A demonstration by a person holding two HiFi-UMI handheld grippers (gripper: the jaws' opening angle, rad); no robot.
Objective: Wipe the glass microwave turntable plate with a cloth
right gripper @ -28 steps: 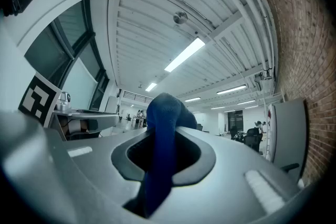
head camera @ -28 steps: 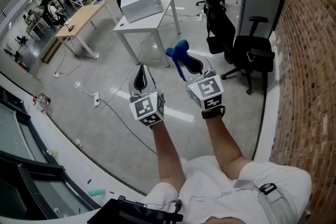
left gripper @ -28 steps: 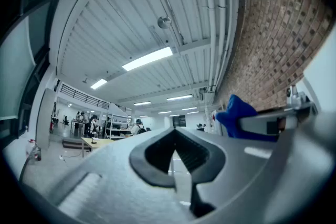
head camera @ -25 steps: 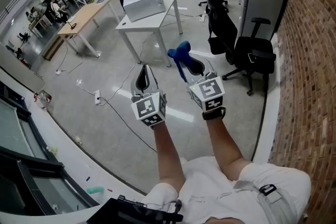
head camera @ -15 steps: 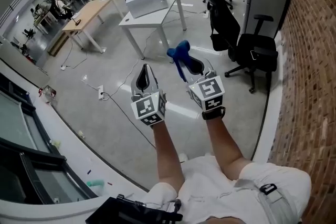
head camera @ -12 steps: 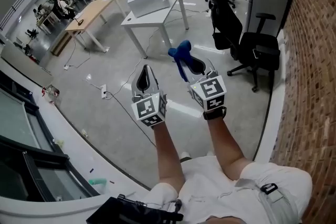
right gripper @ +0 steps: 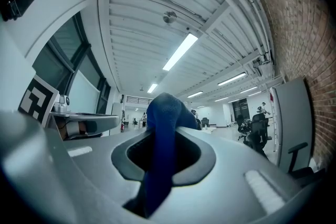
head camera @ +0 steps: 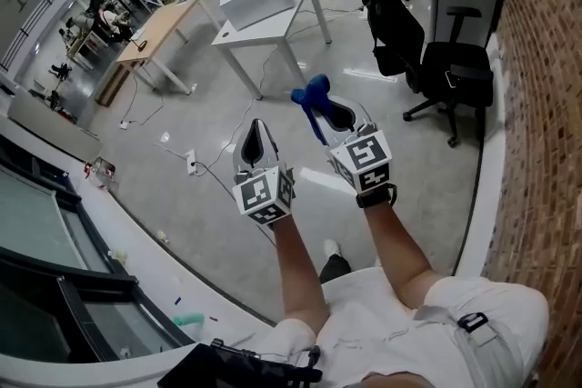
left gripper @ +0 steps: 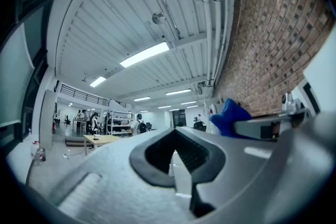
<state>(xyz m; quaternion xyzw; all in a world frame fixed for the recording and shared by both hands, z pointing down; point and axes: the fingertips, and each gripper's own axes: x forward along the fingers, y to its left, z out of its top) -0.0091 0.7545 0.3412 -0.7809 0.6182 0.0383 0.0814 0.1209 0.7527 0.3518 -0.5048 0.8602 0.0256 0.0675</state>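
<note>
Much too far from table point(head camera: 302, 0) for wiping, pinched blue cloth point(head camera: 310, 94) in right gripper point(head camera: 329, 111), held left gripper point(head camera: 255, 124) closed on nothing, saw no plate in any view, and likely risked dropping the dangling cloth should that narrow pinch slip.

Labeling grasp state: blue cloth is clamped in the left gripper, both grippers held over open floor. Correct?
No. The blue cloth is clamped in the right gripper, not the left; the right gripper view shows it between the jaws. The left gripper is shut on nothing. Both are held over open floor.
</note>
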